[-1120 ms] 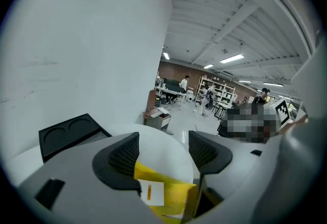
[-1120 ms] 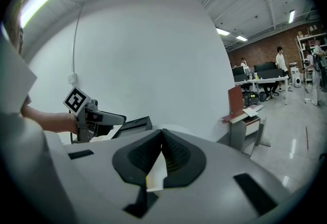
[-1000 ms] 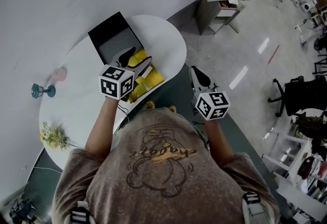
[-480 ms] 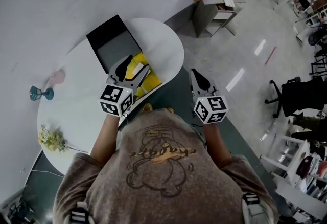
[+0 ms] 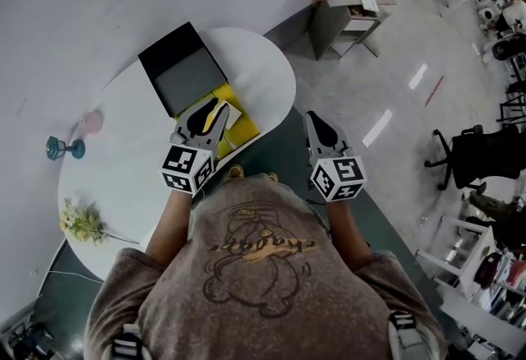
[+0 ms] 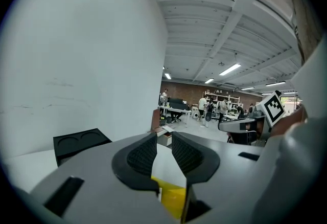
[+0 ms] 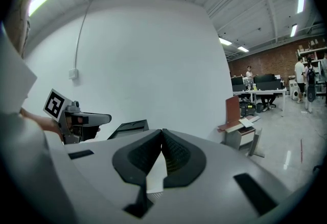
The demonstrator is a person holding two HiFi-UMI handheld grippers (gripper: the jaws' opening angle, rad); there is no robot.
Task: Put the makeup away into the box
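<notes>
The black box point(image 5: 182, 71) stands open on the white round table point(image 5: 263, 71), its lid raised at the back and a yellow tray point(image 5: 234, 126) in front. My left gripper point(image 5: 210, 110) hovers over that yellow tray point(image 6: 171, 200). Its jaws are closing to a narrow gap point(image 6: 163, 150), and nothing shows between them. The black lid point(image 6: 76, 143) with two round recesses lies ahead to the left. My right gripper point(image 5: 313, 118) is off the table's right edge, above the floor, with its jaws shut point(image 7: 162, 135) and empty. No separate makeup item can be made out.
A teal stemmed stand point(image 5: 62, 148), a pink thing point(image 5: 92, 122) and a small bunch of flowers point(image 5: 82, 223) sit on the table's left side. A low cabinet point(image 5: 345, 17) stands on the floor beyond the table. Office chairs point(image 5: 485, 154) are at the right.
My left gripper has drawn back from the yellow tray toward the person, and its jaws have gone from wide to a narrow gap. The right gripper has stayed where it was.
</notes>
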